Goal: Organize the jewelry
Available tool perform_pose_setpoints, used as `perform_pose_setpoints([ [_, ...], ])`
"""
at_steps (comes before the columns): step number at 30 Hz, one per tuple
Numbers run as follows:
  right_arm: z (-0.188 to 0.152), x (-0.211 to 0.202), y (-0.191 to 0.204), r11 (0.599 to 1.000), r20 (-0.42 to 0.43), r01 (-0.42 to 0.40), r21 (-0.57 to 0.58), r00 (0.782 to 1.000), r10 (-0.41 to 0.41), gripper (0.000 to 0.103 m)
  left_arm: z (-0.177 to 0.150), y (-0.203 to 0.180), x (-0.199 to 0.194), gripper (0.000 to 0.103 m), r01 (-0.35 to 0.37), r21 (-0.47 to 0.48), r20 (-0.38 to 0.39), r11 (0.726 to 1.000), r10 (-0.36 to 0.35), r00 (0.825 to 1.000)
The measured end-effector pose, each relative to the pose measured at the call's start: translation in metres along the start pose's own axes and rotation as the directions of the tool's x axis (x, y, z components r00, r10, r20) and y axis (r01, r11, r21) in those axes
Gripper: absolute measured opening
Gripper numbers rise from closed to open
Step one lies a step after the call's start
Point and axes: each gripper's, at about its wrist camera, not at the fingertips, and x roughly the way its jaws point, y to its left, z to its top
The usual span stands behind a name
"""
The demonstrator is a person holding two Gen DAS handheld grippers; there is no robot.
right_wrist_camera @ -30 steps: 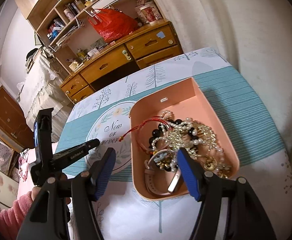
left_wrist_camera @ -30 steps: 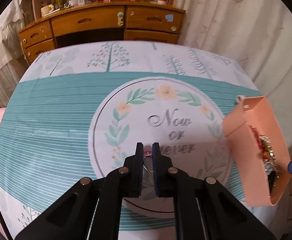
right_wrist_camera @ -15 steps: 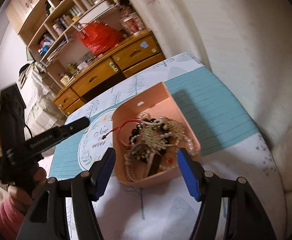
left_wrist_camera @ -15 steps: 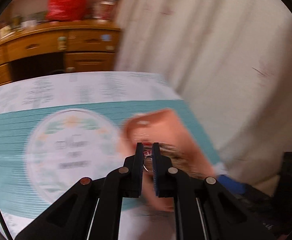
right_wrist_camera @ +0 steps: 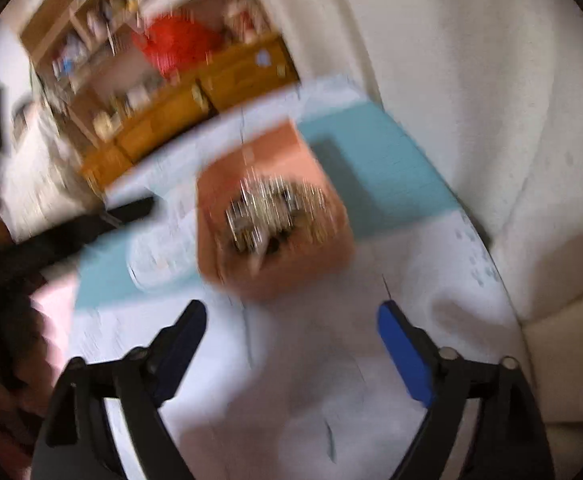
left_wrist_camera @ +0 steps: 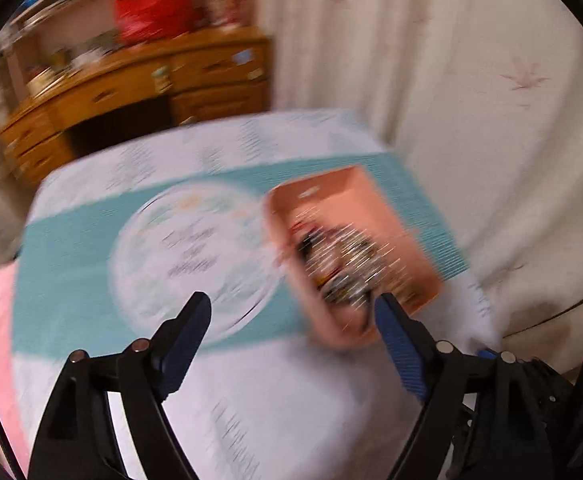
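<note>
Left hand-held gripper [left_wrist_camera: 291,312]: released, jaws spread wide and just opened, nothing between the pads; low centre of the left wrist view.
Right hand-held gripper [right_wrist_camera: 289,318]: released too, jaws just widened, nothing held; low centre of the right wrist view.
Pink tray [left_wrist_camera: 407,236]: on the cloth-covered tabletop [left_wrist_camera: 291,392], right of centre in the left view; its near corner shows just inside the left hand-held gripper's right finger.
Jewelry [left_wrist_camera: 343,260]: a blurred tangle of beads and gold pieces heaped inside the pink tray.
Tray from the right view: above the open jaws, apart from both fingertips, with the jewelry pile at its middle.
Sharpness: both views are motion-blurred, so single pieces cannot be told apart.
Background: wooden desk [left_wrist_camera: 131,84] at upper left.
</note>
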Motion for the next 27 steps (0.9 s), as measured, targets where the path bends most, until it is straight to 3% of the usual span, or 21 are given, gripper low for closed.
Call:
perform_pose_setpoints([
  [2, -0.011, 0.008, 0.0, 0.999, -0.133, 0.039, -0.011, 0.99, -0.04, 0.09, -0.016, 0.019, -0.007, 0.083, -0.082, -0.047, -0.08, 0.996, 0.078, 0.994],
  [5, -0.036, 0.003, -0.001, 0.998, -0.231, 0.023, 0.06, 0.973, -0.009, 0.09, -0.044, 0.042, -0.026, 0.083, -0.088, -0.074, -0.134, 0.993, 0.077, 0.988],
  [8, -0.056, -0.014, 0.009, 0.994, -0.211, 0.011, 0.107, 0.977, 0.012, 0.091, -0.066, 0.055, -0.053, 0.083, -0.078, -0.07, -0.159, 0.994, 0.066, 0.985],
  [10, -0.061, -0.021, 0.019, 0.991, -0.223, 0.007, 0.133, 0.974, 0.024, 0.091, -0.073, 0.056, -0.077, 0.083, -0.125, -0.062, -0.119, 0.99, 0.117, 0.986],
  [12, -0.06, -0.031, 0.03, 0.99, -0.215, -0.032, 0.135, 0.975, 0.061, 0.091, -0.078, 0.05, -0.104, 0.095, -0.185, -0.055, -0.044, 0.981, 0.182, 0.982],
  [13, -0.056, -0.035, 0.037, 0.992, -0.212, -0.068, 0.11, 0.973, 0.091, 0.091, -0.078, 0.045, -0.112, 0.103, -0.217, -0.063, -0.021, 0.974, 0.216, 0.976],
  [15, -0.044, -0.043, 0.047, 0.991, -0.213, -0.131, 0.028, 0.968, 0.134, 0.091, -0.078, 0.036, -0.128, 0.102, -0.27, -0.106, 0.016, 0.957, 0.273, 0.962],
  [18, -0.023, -0.062, 0.065, 0.981, -0.233, -0.161, -0.109, 0.963, 0.133, 0.091, -0.083, 0.03, -0.14, 0.102, -0.254, -0.193, 0.014, 0.948, 0.261, 0.965],
  [22, -0.013, -0.103, 0.086, 0.949, -0.138, -0.147, -0.278, 0.984, 0.111, 0.095, -0.091, 0.026, -0.152, 0.102, -0.242, -0.292, -0.015, 0.925, 0.249, 0.969],
  [27, -0.012, -0.118, 0.09, 0.924, -0.077, -0.137, -0.356, 0.99, 0.117, 0.1, -0.101, 0.013, -0.161, 0.102, -0.313, -0.288, 0.026, 0.905, 0.334, 0.942],
])
